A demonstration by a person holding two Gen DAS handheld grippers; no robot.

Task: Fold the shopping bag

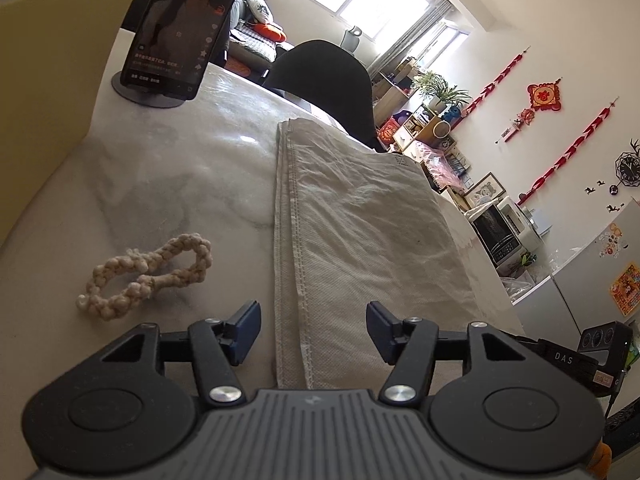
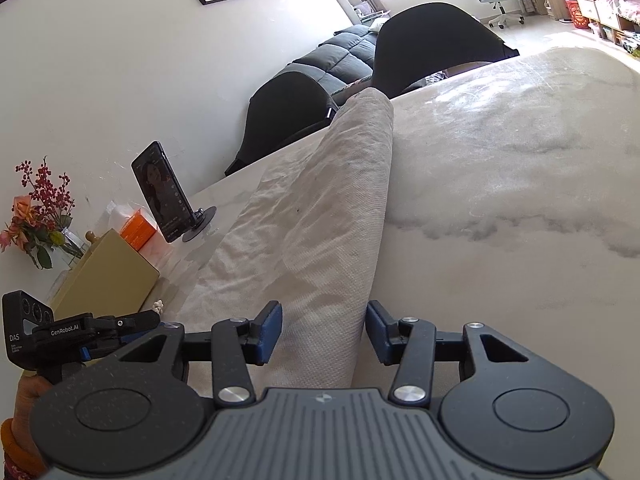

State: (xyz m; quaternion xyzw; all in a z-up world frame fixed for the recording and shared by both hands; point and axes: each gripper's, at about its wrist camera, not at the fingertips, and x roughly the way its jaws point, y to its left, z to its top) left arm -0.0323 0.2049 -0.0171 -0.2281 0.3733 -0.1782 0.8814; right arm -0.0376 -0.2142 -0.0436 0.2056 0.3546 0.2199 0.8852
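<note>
A: Though already folded into a long strip, likely to spring open again along the puffed fold at three o'clock. Speaking of the bag point(image 1: 360, 220), of course: flat on the table point(image 1: 160, 184), running from six o'clock up toward twelve in the left view.

B: Agreed. Left gripper point(image 1: 314, 332): spread apart, straddling the stitched edge at the near end, pads clear of the cloth. Clamped on nothing.

A: Same for the right gripper point(image 2: 324, 332): spread apart, with the rounded fold between the pads, not pinched as far as can be judged.

B: Main risk, then: closing on the top layer only. Looks like several layers at that seam. Catch just one and peel the strip open on the lift.

A: Also lifting unevenly. Raise one corner ahead of the other and skew the next fold.

B: Smooth stone underneath, too. Drag instead of lift, and probably slide the whole strip toward twelve, off the far edge by the chair point(image 1: 324, 80).

A: Then the rope loop point(image 1: 148, 272), near, at ten o'clock from the left gripper. Swing wide and snag it.

B: Phone point(image 1: 180, 28) far off at eleven. No worry there.
</note>
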